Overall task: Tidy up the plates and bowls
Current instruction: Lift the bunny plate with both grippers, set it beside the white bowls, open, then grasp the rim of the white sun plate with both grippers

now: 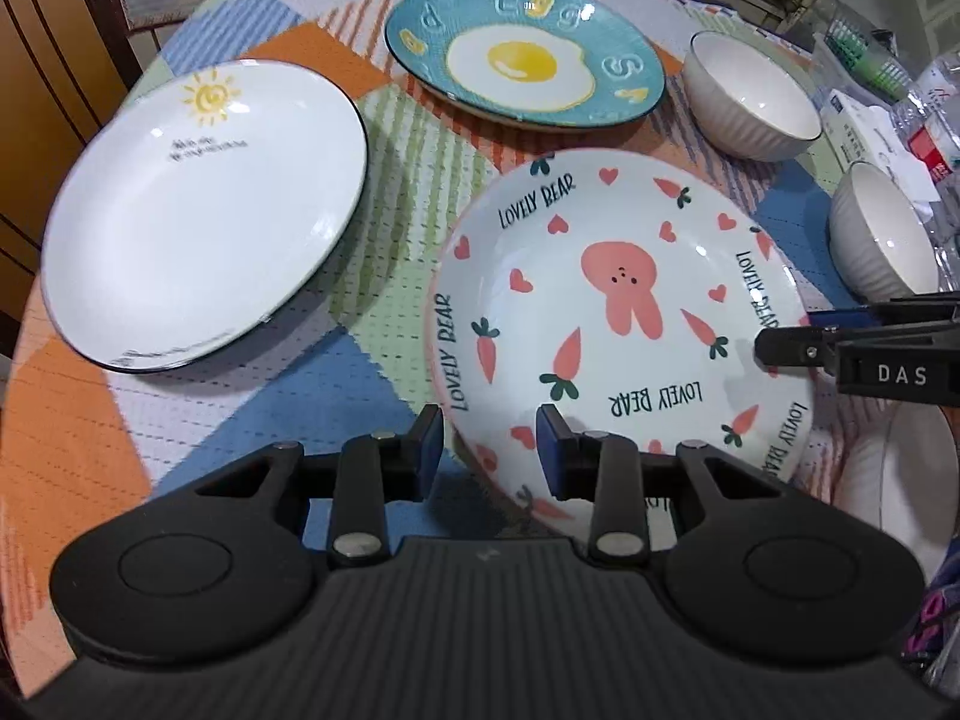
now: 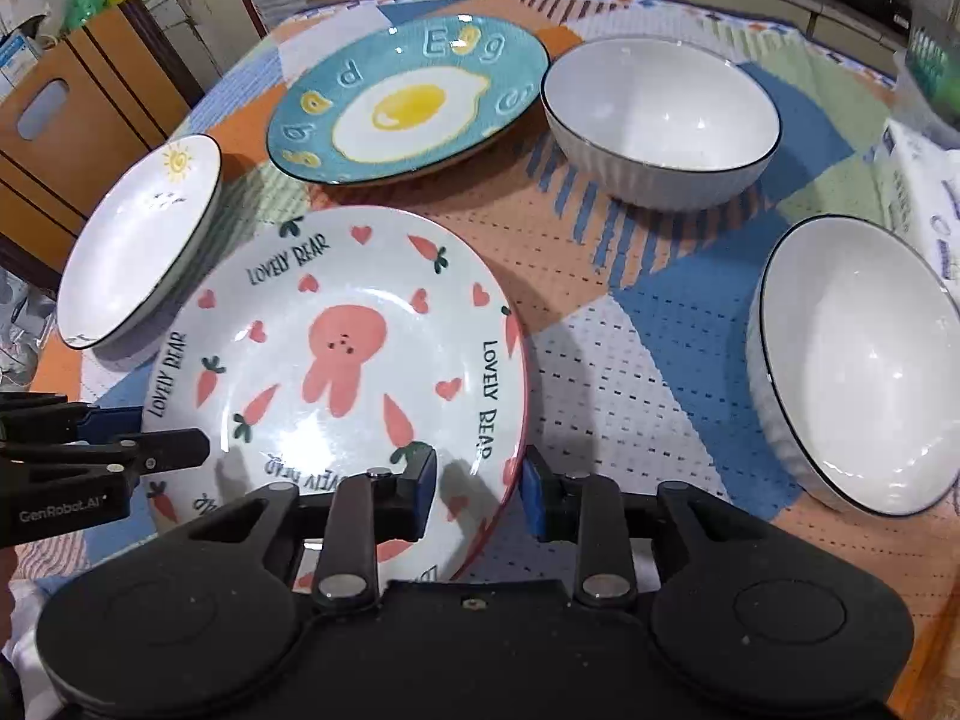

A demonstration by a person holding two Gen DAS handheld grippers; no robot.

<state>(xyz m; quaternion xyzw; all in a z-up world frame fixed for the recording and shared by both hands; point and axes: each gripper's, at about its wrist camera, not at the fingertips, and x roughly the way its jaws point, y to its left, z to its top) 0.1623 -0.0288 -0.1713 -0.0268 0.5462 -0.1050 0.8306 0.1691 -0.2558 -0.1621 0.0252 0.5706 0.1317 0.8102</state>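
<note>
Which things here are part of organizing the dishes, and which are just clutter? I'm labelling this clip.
For the job:
bunny plate
egg plate
sun plate
far bowl
near bowl

Lying about:
tissue pack
cardboard box
packaged goods

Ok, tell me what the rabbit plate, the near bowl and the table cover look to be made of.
Rabbit plate: likely glazed ceramic; glossy highlights, printed carrots and hearts.
Near bowl: probably glazed ceramic too; shiny white inside, dark rim line, ribbed outside.
Table cover: seemingly woven or quilted fabric; matte, dotted texture.
</note>
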